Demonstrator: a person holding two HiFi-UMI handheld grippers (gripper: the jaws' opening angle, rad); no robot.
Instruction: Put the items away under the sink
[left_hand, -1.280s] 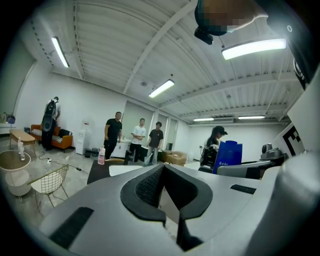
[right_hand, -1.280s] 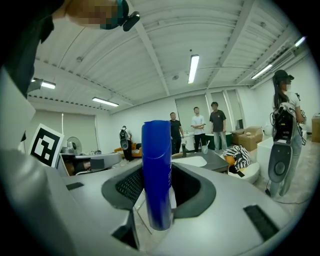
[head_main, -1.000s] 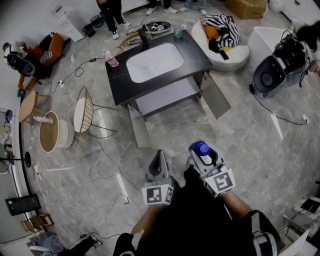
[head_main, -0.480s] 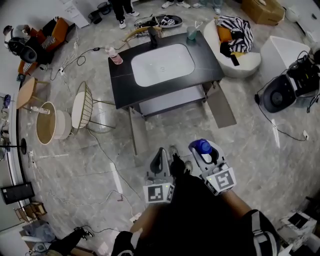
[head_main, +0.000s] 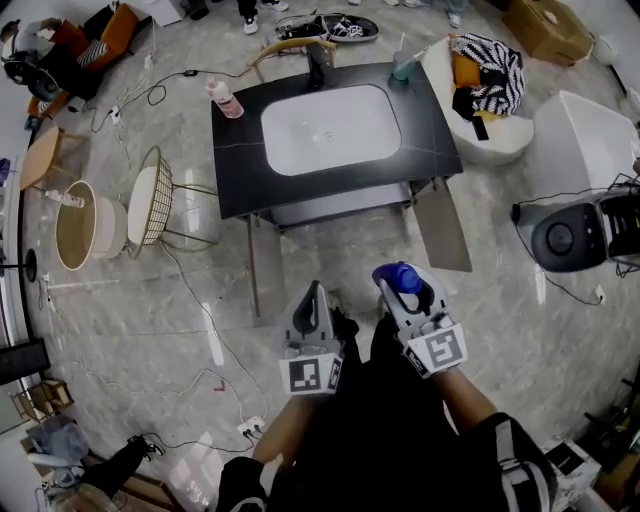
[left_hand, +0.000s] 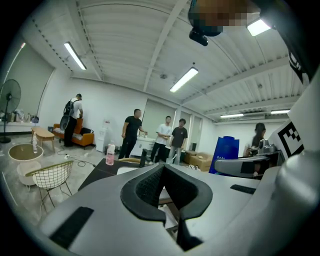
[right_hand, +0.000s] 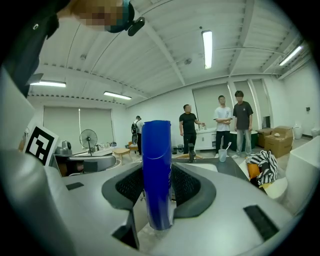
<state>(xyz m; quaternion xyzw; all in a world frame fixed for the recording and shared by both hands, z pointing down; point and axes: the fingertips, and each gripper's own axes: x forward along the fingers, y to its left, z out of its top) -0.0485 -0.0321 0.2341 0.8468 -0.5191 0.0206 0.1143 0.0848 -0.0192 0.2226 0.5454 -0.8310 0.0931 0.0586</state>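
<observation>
Two claws over open floor (head_main: 330, 262): right claw (head_main: 406, 286) grasps blue bottle (right_hand: 156, 165), left claw (head_main: 314, 292) clenched empty

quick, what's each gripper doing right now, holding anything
Left gripper: closed, jaws together with nothing between them.
Right gripper: closed on the blue bottle, which stands upright between its jaws.
</observation>
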